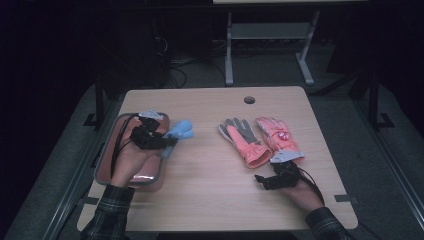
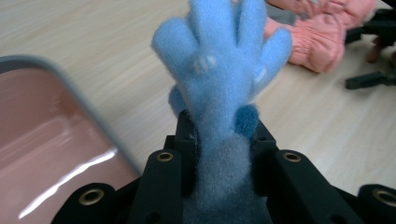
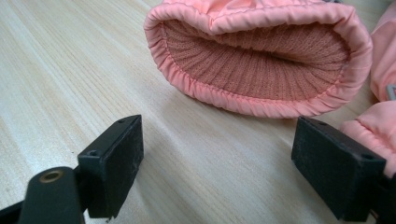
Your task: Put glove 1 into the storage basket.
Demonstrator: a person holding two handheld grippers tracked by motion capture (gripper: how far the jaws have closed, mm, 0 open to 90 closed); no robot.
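My left gripper [image 2: 219, 135] pinches blue glove [image 2: 224, 70] beside tray [image 1: 107, 150]; right gripper [image 3: 217, 158] spread before pink glove [image 3: 257, 60].

Left tool [image 1: 167, 141] clamped, right tool [image 1: 263, 179] agape

The person wears dark plaid sleeves, green-grey checks with thin pale lines, one on each forearm at the table's near edge. The left gripper [image 1: 167, 141] is black, with a grey three-cornered plate on top and black cables looping back over the hand. In the left gripper view its body is matt black plastic, blocky and angular, set with round brass-coloured eyelets. The right gripper [image 1: 259, 181] is black too, with a grey plate and a black cable trailing along the wrist. In the right gripper view its jaws end in flat rectangular black pads with small screw holes; one brass eyelet sits at the lower left.
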